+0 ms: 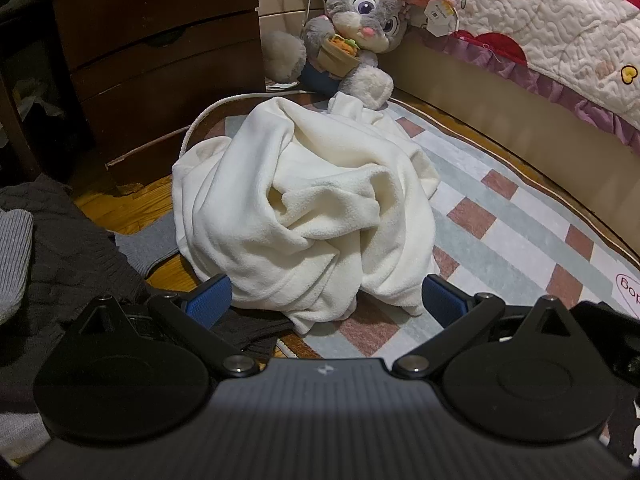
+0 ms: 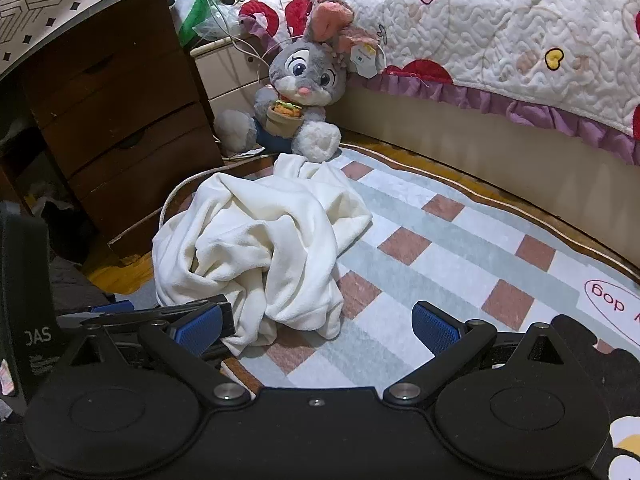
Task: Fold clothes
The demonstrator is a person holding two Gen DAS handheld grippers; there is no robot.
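At far left, a dark wooden drawer unit (image 1: 160,60) stands on the floor, dark knitwear (image 1: 60,248) heaped near it. My left gripper (image 1: 326,300) is spread wide, empty, its pads just short of the crumpled white fleece garment (image 1: 304,208), which lies unfolded on the checked rug (image 1: 500,240). Beyond it sits a grey plush rabbit (image 1: 356,36). My right gripper (image 2: 316,330) is likewise spread, holding nothing. At far right, a quilted bedspread (image 2: 500,32) overhangs the bed.

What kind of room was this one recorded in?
Most likely a bedroom, worked on the floor: a bed with a quilted strawberry bedspread, a wooden chest of drawers, and a plush bunny on a checked rug behind the crumpled white garment.
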